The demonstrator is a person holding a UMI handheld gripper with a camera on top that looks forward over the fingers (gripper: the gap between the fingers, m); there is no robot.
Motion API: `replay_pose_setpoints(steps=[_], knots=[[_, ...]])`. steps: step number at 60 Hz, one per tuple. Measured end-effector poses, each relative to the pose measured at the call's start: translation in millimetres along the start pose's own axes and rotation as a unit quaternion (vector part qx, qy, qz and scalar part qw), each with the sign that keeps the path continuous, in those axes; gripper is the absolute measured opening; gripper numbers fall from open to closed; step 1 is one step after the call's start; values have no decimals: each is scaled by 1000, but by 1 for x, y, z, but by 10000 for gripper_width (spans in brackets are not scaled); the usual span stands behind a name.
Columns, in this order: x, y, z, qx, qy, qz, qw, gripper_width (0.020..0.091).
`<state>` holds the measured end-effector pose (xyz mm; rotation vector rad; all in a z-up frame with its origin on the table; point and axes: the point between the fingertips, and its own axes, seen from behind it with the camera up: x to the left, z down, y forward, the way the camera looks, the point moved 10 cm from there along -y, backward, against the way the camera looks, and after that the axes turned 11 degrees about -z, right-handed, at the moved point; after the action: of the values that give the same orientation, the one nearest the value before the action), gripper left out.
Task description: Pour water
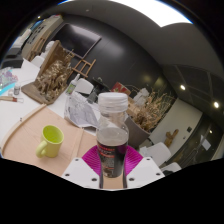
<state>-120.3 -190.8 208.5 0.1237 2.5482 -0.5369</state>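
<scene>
Cluttered workroom, dark wall upper centre, boxes upper left. Pale wooden table (pixel 25 140) lower left. Gripper (pixel 111 172) pinches clear plastic bottle (pixel 112 135) at lower body, magenta pads (pixel 96 158) pressed both sides; bottle near upright, bottom centre, white cap on. Green cup (pixel 50 141) left of bottle, well apart, mouth open upward. Judgement: carry bottle over cup, tilt slowly, neck above rim. Cap looks closed; likely blocks flow. Bottle thin-walled, ribbed, slippery; cup rigid, smooth.

The bottle (pixel 112 135) fills the gap between the gripper (pixel 111 170) fingers at lower centre, blocking passage ahead. Left of it, bare table (pixel 20 135) lies open around the green cup (pixel 50 141). Cardboard boxes (pixel 52 72) crowd the upper left.
</scene>
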Motion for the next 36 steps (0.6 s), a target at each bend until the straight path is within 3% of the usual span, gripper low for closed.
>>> replay_pose_setpoints(steps=[9,21,36], knots=[[-12,33,-19,-4,-200,50,979,256],[12,72,-24,-23,-440,86,894,255],[32,96,-17,-31,-586,109,802,257]])
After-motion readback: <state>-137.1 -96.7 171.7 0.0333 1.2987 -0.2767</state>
